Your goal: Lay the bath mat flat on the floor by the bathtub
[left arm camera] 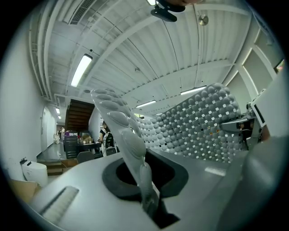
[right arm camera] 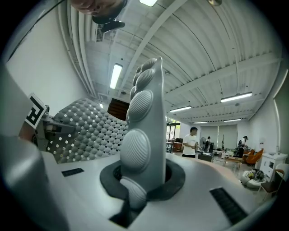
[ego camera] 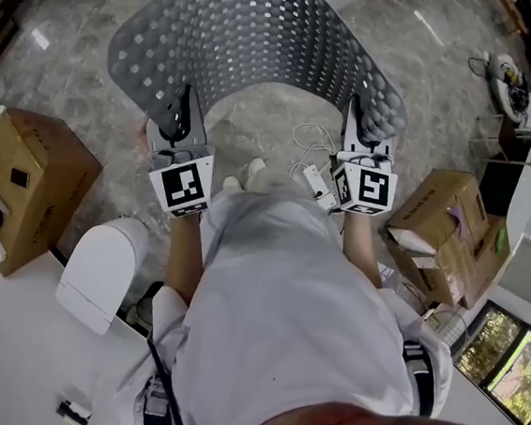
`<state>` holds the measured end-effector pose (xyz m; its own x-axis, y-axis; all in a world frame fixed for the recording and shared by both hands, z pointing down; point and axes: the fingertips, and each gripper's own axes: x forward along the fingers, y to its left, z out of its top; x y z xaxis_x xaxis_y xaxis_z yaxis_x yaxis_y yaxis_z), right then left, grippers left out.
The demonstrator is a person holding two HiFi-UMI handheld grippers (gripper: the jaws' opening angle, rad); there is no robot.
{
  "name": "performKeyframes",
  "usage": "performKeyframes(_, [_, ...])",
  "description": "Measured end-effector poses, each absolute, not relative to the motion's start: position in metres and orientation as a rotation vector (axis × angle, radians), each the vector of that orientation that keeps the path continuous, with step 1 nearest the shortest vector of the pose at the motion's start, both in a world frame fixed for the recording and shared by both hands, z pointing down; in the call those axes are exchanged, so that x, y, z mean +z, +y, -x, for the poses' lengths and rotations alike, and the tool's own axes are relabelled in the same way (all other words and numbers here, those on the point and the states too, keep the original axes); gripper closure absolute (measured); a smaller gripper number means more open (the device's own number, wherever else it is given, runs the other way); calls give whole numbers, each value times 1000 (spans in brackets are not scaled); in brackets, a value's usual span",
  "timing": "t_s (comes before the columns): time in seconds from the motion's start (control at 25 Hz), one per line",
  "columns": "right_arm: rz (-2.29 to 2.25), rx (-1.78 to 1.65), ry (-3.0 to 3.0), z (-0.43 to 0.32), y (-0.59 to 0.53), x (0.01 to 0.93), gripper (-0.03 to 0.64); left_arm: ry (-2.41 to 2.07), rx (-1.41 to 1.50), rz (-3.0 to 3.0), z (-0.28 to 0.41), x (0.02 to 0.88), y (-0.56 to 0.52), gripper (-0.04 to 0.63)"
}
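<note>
Gripping bath mat [ego camera: 247, 39] | left tool [ego camera: 180, 131] clenched on its edge | right tool [ego camera: 362, 135] clenched too

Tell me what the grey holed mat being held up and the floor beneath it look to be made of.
The bath mat is probably soft rubber or flexible plastic with a matte grey finish. It bends in a smooth arch and has punched holes and moulded pebble bumps. The floor is likely polished stone or marble-look tile, judging by its grey veining and glossy streaks of reflected light.
</note>
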<state>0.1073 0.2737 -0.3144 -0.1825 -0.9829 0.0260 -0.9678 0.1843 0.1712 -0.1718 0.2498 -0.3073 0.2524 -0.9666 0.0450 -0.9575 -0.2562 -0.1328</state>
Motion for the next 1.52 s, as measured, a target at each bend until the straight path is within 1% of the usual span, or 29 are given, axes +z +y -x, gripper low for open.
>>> performKeyframes(0.16, [-1896, -127, -2296, -111, 273, -299, 594, 1912, -200, 2443, 178, -288, 242, 577])
performKeyframes(0.36, [-1845, -25, -2292, -124, 248, -272, 594, 1940, -314, 2460, 172, -265, 225, 577])
performKeyframes(0.52, [-1800, 40, -2303, -131, 203, -246, 592, 1957, -382, 2469, 162, -244, 186, 577])
performKeyframes(0.84, [-1622, 247, -2297, -140, 102, -162, 592, 1934, -663, 2505, 135, -180, 96, 575])
performKeyframes(1.12, [-1473, 395, -2232, -159, 39, -54, 592, 1902, -886, 2550, 109, -76, 29, 575])
performKeyframes(1.52, [-1325, 622, -2143, -152, 10, 138, 591, 1891, -1104, 2619, 121, 128, -8, 575])
